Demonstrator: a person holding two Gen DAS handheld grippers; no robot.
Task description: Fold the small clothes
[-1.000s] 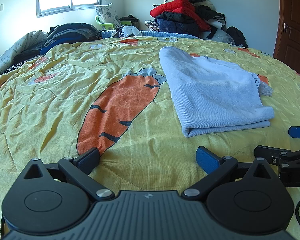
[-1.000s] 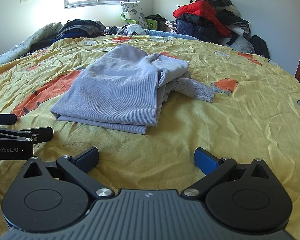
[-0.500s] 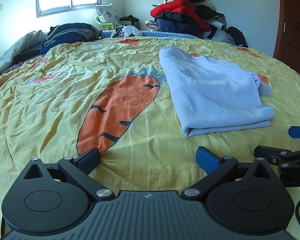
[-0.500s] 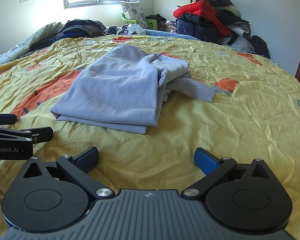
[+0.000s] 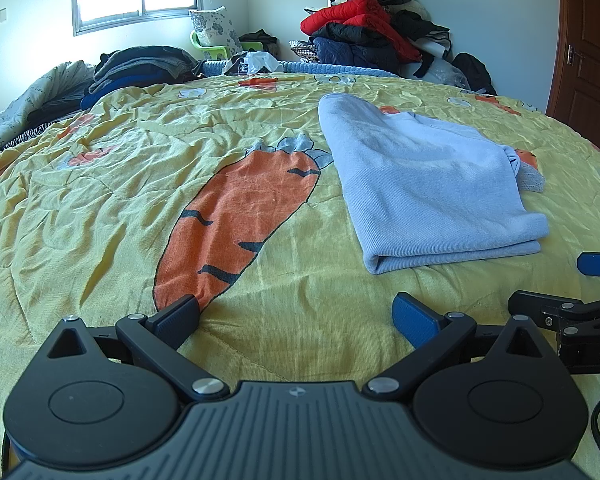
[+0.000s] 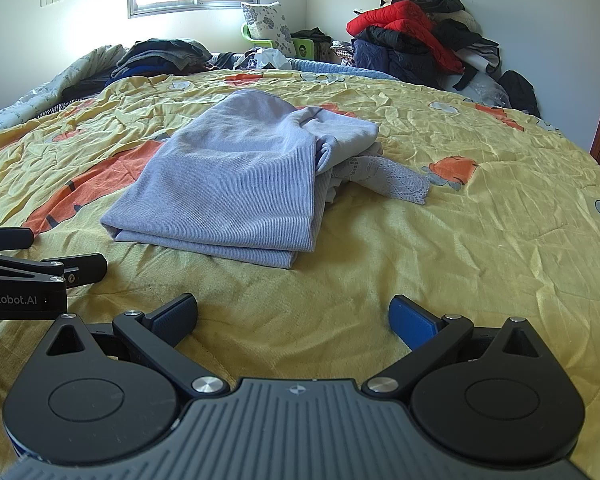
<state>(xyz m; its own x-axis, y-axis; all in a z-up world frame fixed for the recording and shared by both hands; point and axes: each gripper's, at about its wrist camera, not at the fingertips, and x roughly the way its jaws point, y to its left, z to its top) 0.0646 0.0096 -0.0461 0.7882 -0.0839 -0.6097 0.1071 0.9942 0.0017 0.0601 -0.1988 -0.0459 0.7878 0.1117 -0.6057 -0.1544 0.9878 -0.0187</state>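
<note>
Both my grippers are wide open and hold nothing, and the blue top lies folded ahead of them.

My left gripper (image 5: 296, 314) and right gripper (image 6: 293, 312) sit low over the yellow blanket (image 6: 480, 240), which is thin, wrinkly cloth. The light blue top (image 6: 236, 184) is soft knit with tiny ribs, folded into a flat, thick block. It lies in front of my right jaws and ahead to the right of my left ones. A lacy grey bit (image 6: 396, 182) pokes out on its right side.
</note>
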